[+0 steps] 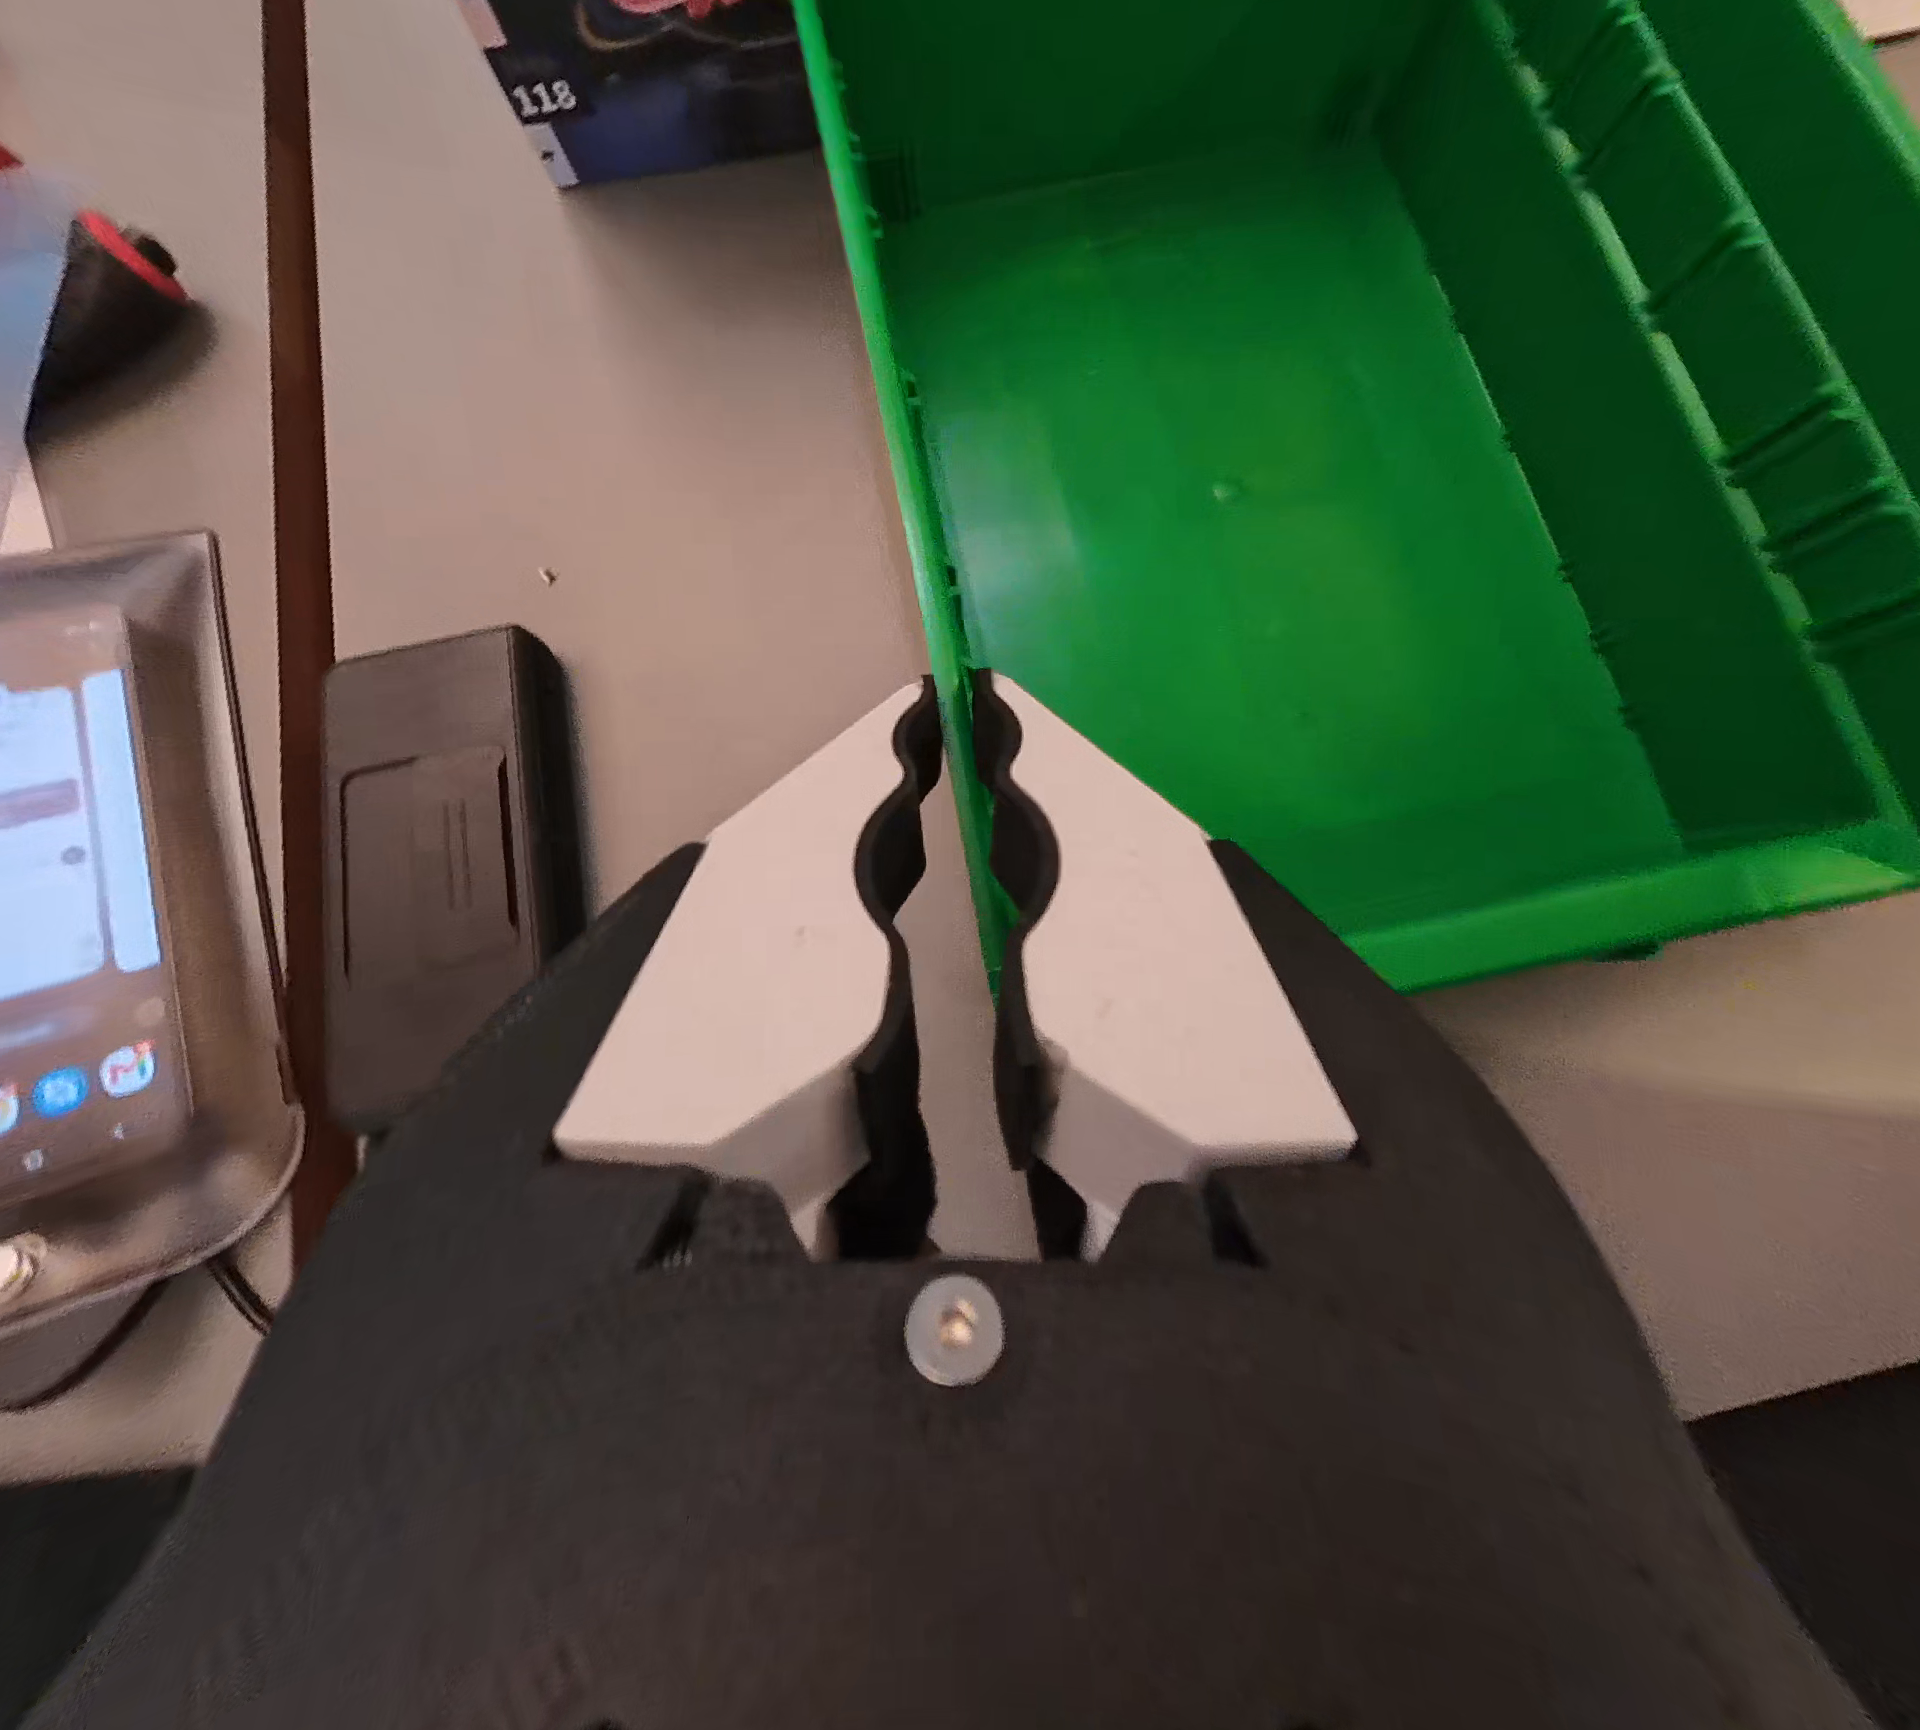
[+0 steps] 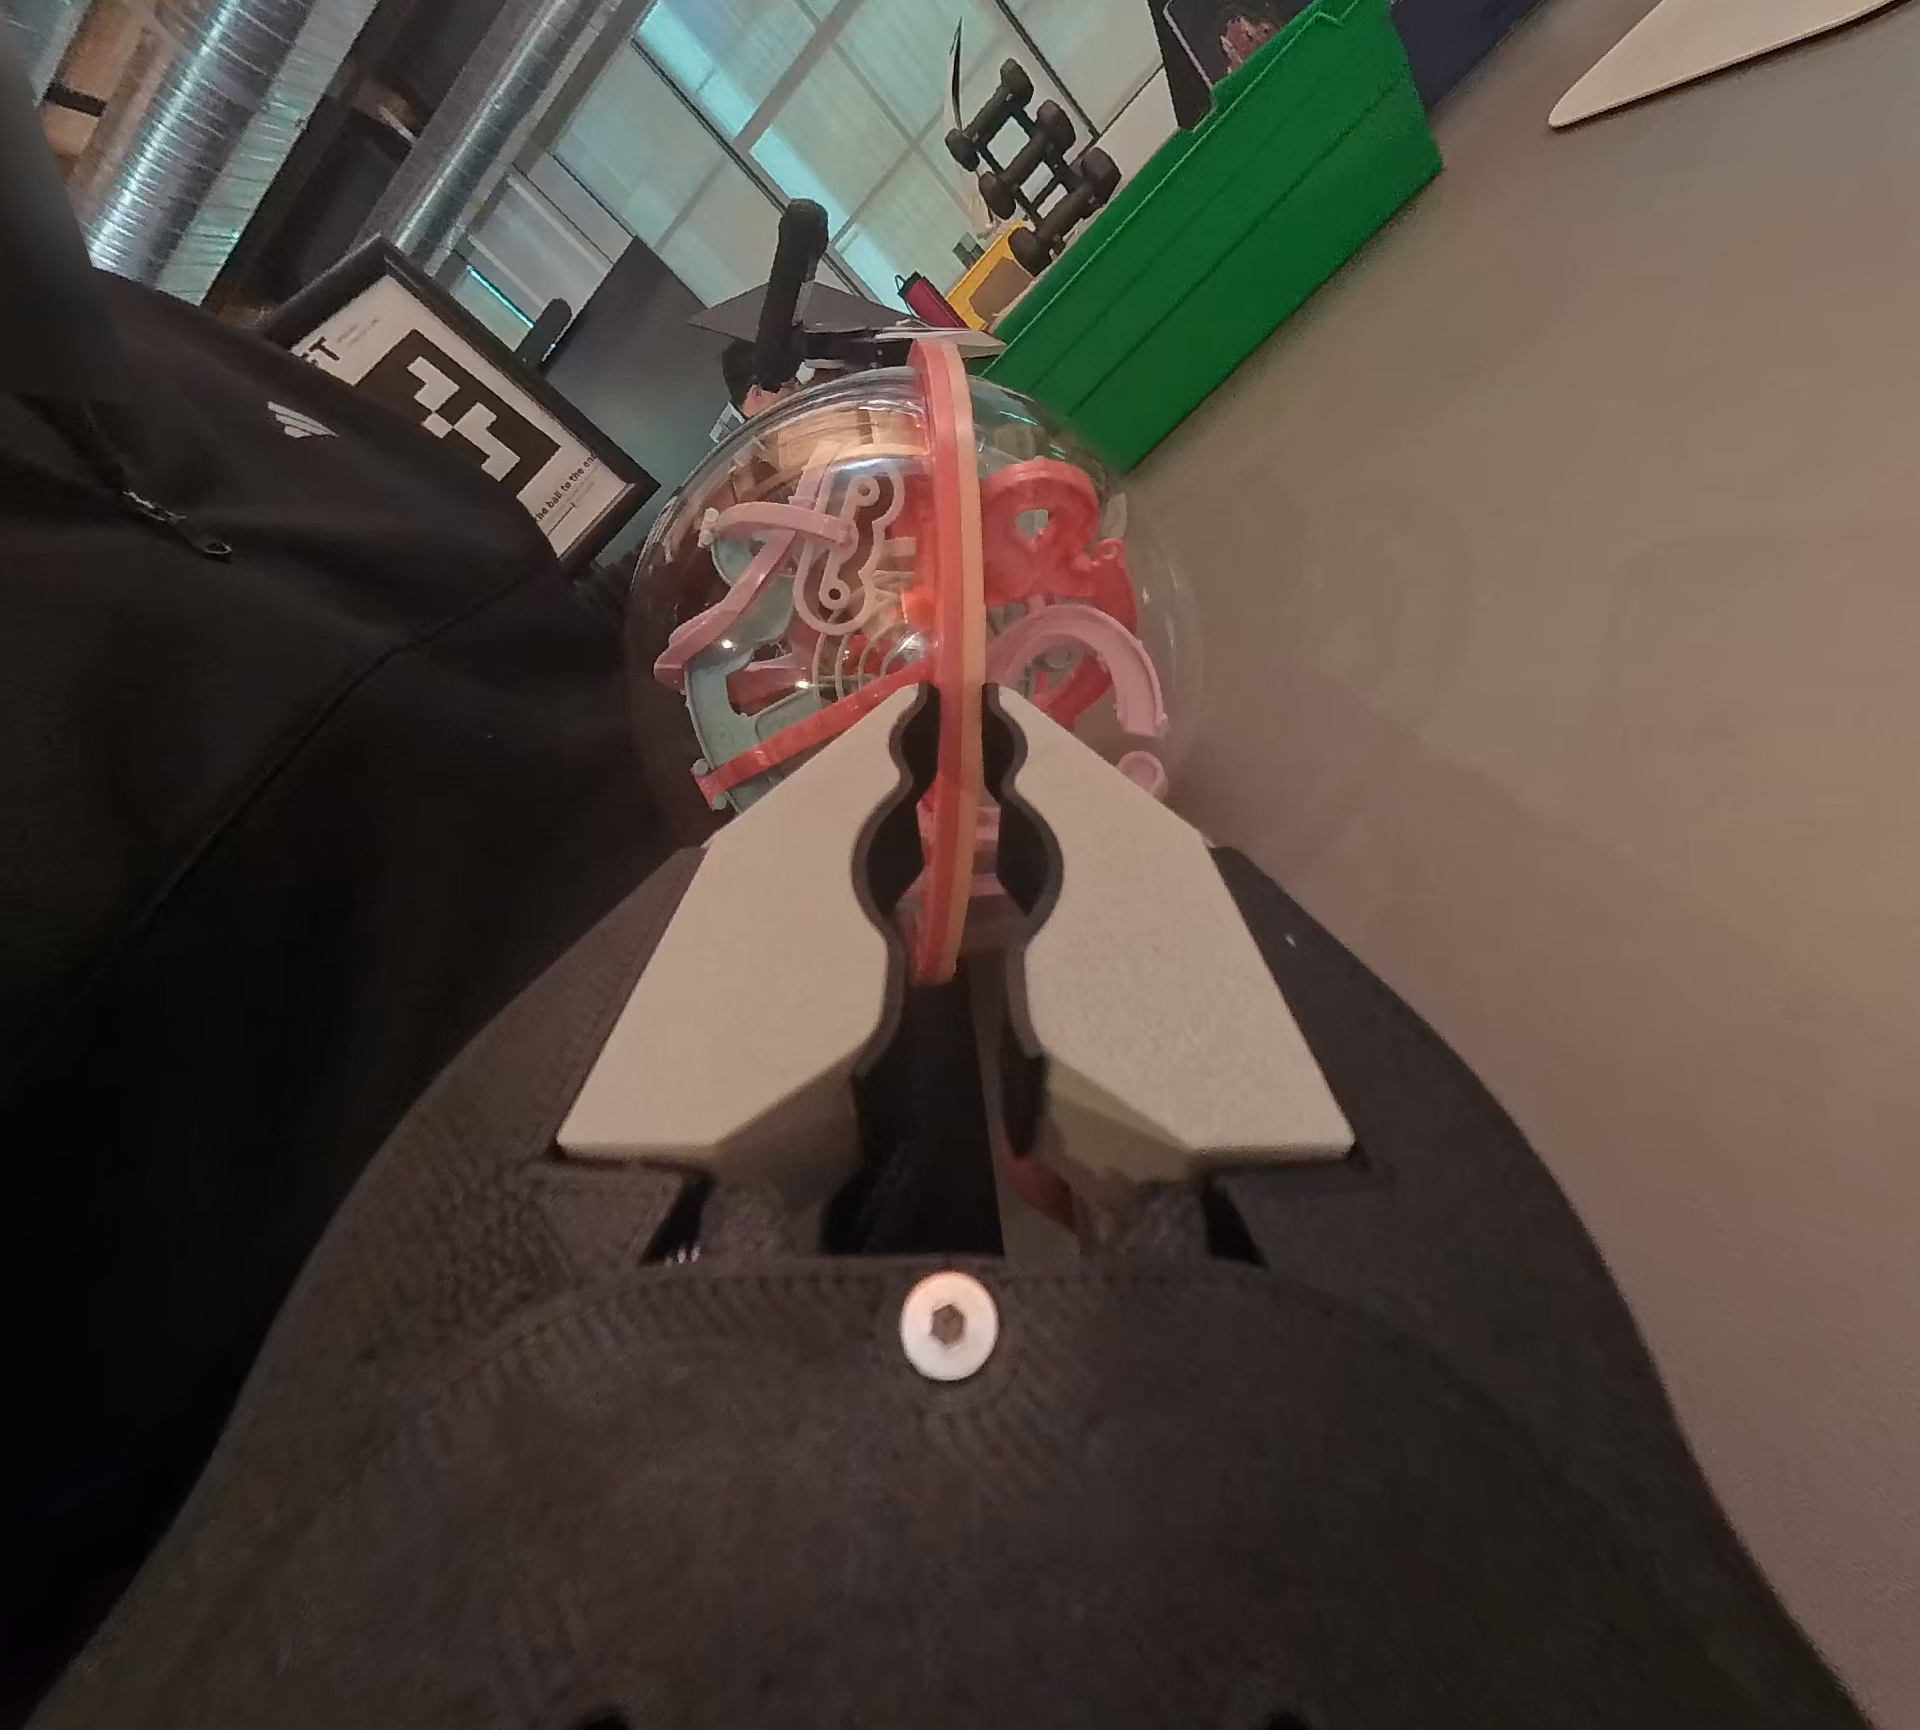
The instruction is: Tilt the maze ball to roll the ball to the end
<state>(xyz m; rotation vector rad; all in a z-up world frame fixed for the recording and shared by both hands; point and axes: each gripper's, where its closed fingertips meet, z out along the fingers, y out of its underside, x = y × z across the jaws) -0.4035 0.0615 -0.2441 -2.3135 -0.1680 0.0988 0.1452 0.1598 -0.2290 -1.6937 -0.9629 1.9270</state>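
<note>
Two grips: our left gripper [image 1: 956, 693] is pinching the green bin's [image 1: 1299, 485] side wall; our right gripper [image 2: 961, 704] is clamping the maze ball's [image 2: 894, 600] red rim, sphere at twelve o'clock from the fingers [image 2: 1049, 755], against the tabletop [image 2: 1558, 641].

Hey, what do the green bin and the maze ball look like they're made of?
Green bin: likely moulded plastic, semi-gloss; ribbed walls and soft sheen on the floor. Maze ball: clear hard plastic shell by its reflections, with matte pink, red and pale blue plastic tracks inside.
</note>
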